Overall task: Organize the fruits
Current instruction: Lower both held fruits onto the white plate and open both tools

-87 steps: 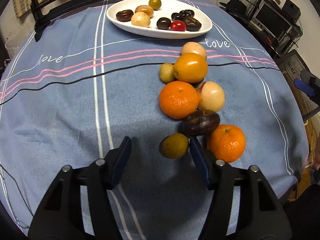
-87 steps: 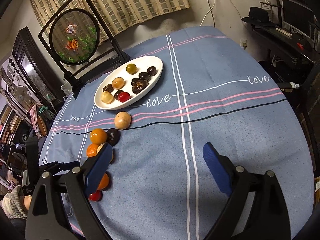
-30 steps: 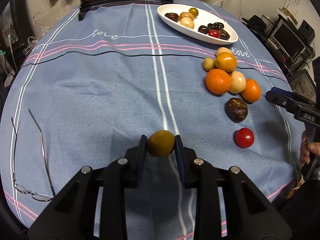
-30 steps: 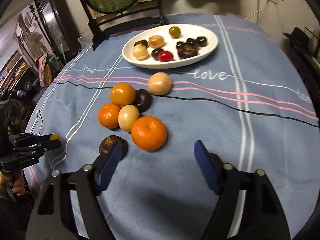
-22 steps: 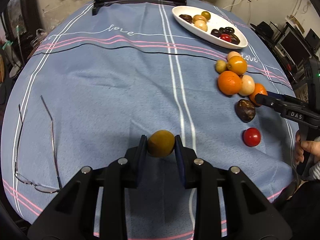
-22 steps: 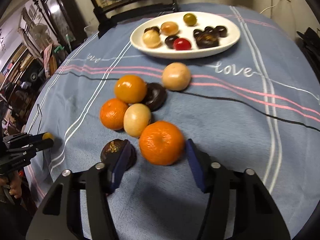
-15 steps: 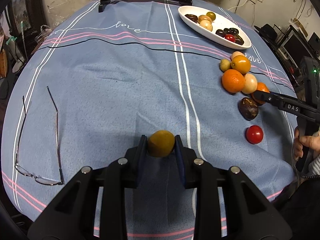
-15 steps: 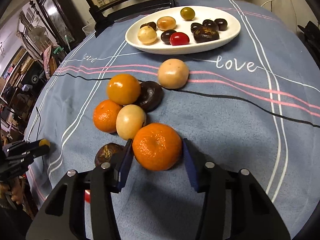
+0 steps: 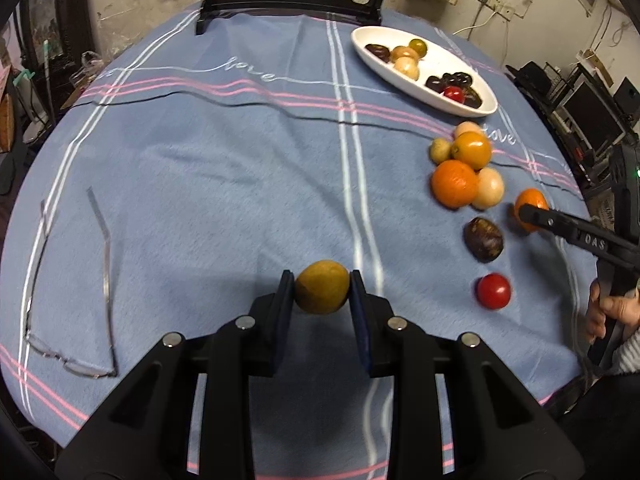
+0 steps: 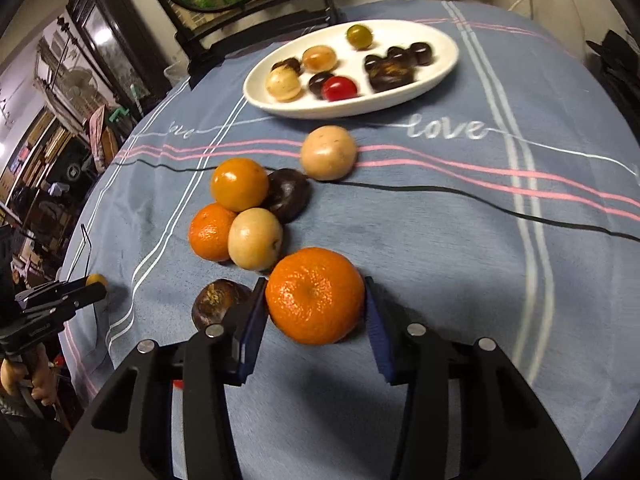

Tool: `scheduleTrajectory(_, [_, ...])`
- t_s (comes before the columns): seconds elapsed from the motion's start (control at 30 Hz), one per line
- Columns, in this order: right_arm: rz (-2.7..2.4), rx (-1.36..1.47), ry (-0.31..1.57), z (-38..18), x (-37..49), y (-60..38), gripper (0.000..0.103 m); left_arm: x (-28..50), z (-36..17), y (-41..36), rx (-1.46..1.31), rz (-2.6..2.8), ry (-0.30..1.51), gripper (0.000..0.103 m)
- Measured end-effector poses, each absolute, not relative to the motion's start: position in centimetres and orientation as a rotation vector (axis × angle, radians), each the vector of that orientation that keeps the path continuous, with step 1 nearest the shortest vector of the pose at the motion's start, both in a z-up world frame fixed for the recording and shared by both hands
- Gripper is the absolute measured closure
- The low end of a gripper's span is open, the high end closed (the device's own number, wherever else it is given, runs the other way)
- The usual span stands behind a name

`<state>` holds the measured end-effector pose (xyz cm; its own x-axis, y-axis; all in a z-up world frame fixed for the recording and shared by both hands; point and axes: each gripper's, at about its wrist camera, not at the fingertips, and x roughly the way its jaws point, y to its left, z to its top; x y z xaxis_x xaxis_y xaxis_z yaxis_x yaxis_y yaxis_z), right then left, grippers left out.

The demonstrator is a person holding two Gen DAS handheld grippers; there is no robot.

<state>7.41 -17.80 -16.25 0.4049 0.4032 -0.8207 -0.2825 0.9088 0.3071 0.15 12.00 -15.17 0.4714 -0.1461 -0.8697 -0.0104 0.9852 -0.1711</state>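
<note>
The right gripper (image 10: 316, 312) had the near orange (image 10: 315, 295) squarely between its fingers, and its jaws had just been closing: both pads sat against the orange's flanks, in what looked like a grip. The orange rested on the blue tablecloth (image 10: 440, 240) at the near end of the loose pile, touching the pale fruit (image 10: 255, 244) behind it, with a dark brown fruit (image 10: 220, 305) just beside the left finger (close enough to be nudged). The white plate (image 10: 440, 68) lay straight ahead, well beyond the pile, so lifting clear first looked wise. The left gripper (image 9: 322, 290) was clamped tight on a small yellow-green fruit (image 9: 322, 287), held apart from the pile.
</note>
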Motion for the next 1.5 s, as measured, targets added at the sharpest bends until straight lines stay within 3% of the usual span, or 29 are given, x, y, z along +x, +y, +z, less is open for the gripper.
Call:
scheduleTrajectory(0.63, [0.312, 0.178, 1.007, -13.9, 7.5, -23.3, 0.057, 11.5, -13.1, 4.8, -0.095, -0.290, 1.035, 0.075])
scheduleTrajectory(0.9, [0.366, 0.163, 0.925, -11.3, 15.7, -21.4, 0.057, 19.7, -10.7, 1.3, -0.059, -0.349, 0.979, 0.075])
scheduleTrajectory(1.1, [0.403, 0.127, 0.871, -10.2, 23.7, -19.3, 0.057, 24.0, -12.2, -1.2, -0.035, -0.362, 1.000, 0.075])
scheduleTrajectory(1.5, [0.426, 0.080, 0.963, -14.7, 33.0, -14.6, 0.055, 26.0, -16.2, -1.4, -0.047, -0.358, 1.085, 0.075])
